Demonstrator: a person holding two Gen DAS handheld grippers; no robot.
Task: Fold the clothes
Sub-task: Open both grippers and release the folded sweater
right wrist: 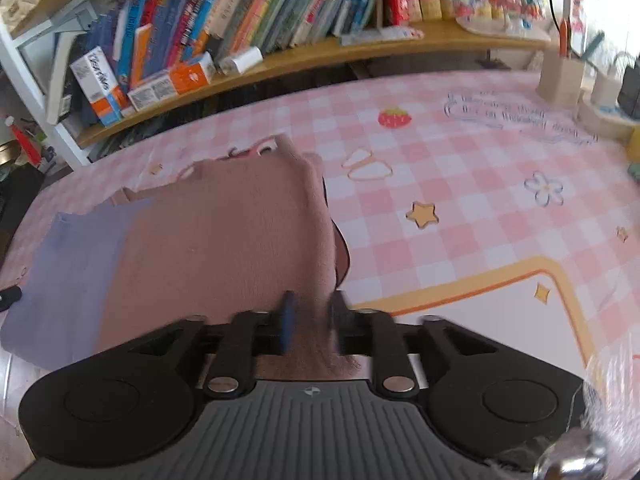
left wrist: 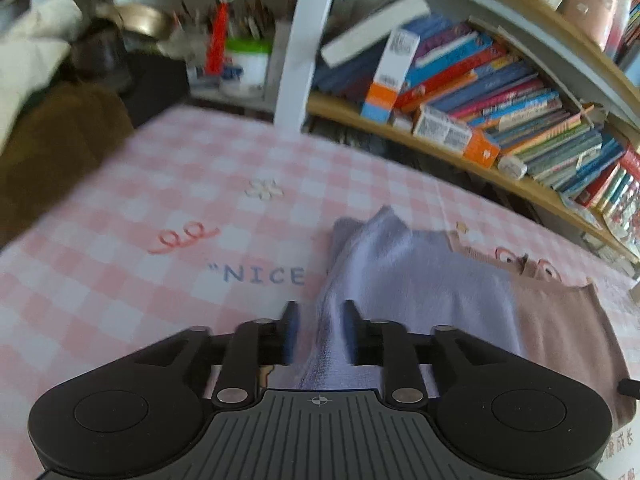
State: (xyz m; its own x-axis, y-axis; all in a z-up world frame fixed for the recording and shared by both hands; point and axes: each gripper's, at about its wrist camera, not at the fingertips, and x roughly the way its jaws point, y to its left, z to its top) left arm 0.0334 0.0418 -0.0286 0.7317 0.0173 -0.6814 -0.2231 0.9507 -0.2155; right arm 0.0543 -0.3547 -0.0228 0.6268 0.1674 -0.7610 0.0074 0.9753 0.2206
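Left gripper [left wrist: 319,320] stands partly open astride a ridge of the lilac cloth [left wrist: 404,276]. Right gripper [right wrist: 310,320] is likewise parted over the pink garment [right wrist: 224,232]; both clothes lie on the checked tablecloth [right wrist: 460,216].

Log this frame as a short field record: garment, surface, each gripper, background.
garment: two-tone top, lilac and dusty pink, lying on the table
surface: pink checked tablecloth
left gripper: jaws apart, lilac fabric between them
right gripper: jaws apart, pink edge between them
background: bookshelf behind the table
fold status: unclear
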